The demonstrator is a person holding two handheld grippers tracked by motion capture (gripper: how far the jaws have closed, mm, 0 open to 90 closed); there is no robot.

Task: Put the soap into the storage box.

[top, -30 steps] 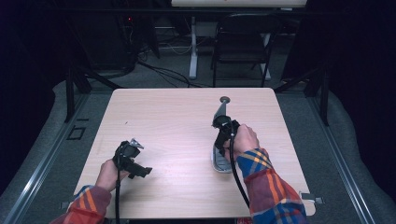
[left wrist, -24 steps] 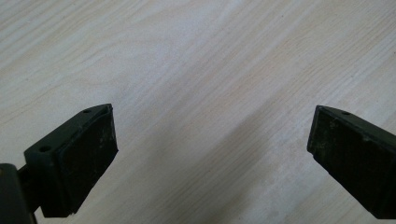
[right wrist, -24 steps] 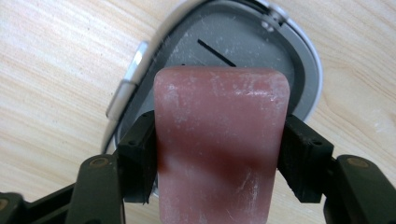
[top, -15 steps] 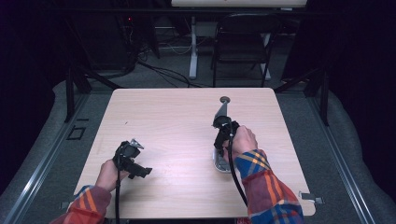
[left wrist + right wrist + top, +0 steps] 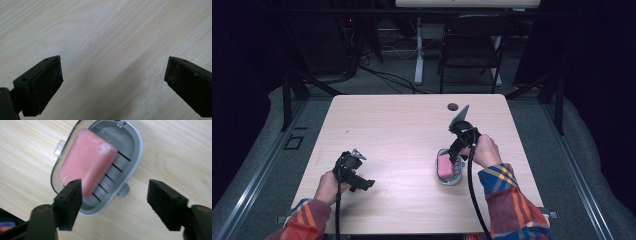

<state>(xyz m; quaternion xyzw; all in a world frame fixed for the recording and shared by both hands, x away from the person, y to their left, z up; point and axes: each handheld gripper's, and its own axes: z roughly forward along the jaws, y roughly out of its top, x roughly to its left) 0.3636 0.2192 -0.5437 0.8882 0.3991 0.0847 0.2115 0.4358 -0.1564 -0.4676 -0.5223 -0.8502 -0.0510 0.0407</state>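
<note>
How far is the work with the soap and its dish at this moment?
Looks done: the pink rectangular soap bar already lies inside the grey oval plastic soap dish on the light wooden table. In hand: the right claw, jaws open, hovers just above the dish without gripping it. The left claw is open over bare wood. Left: probably closing on the soap or dish.

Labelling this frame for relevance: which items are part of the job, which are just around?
In the job:
- soap, pink bar lying in the dish
- dish, grey, slotted
- right gripper, open just above the dish

Just around:
- left gripper, open over bare table
- chair beyond the table
- hole near the table's far edge
</note>
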